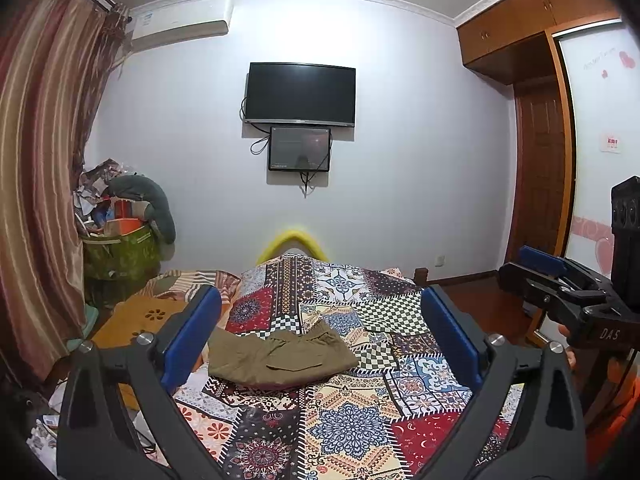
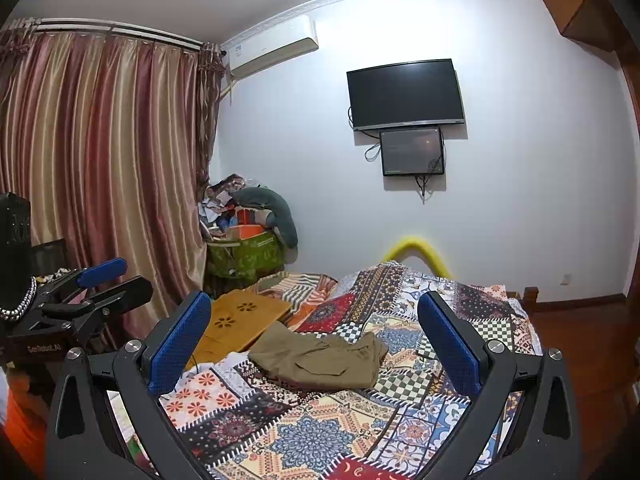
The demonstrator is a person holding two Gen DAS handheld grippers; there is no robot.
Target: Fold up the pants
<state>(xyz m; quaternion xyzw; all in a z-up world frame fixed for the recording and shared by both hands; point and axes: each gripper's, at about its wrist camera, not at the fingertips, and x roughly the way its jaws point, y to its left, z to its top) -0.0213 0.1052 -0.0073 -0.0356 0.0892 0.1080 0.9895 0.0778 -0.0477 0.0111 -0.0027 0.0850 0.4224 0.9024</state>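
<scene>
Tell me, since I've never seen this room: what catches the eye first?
The loud patchwork bedspread fills the foreground, with olive pants lying in a compact bundle on it. Both the left gripper and right gripper hover open above, and a dark TV hangs on the far wall.

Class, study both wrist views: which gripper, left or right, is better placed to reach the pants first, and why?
Marginally the left gripper: the pants lie centred between its open jaws, whereas they sit left of centre for the right gripper. Both hover clear above the bedspread.
</scene>
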